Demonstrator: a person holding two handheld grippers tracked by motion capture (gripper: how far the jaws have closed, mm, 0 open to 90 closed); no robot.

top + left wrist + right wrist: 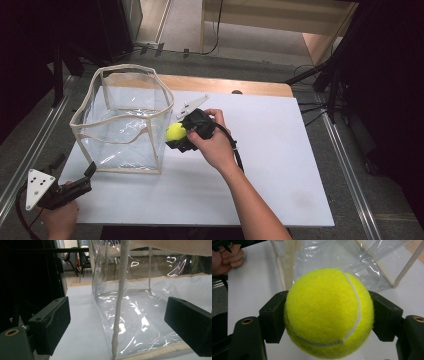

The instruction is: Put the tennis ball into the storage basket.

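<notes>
A yellow tennis ball (175, 132) (329, 312) is clamped between the black jaws of my right gripper (176, 136) (329, 315), held just above the white board beside the right wall of a clear plastic bin (122, 120) (329, 257) with cream trim. My left gripper (82, 175) (117, 322) rests at the board's front left corner, jaws wide apart, facing the bin's near corner seam (120, 302) with nothing between them.
The white board (280, 160) lies on a wooden table (225, 85). A grey three-cornered plate (191, 106) shows behind the right hand. Metal rails run along both sides, and dark stands and cables stand at the right.
</notes>
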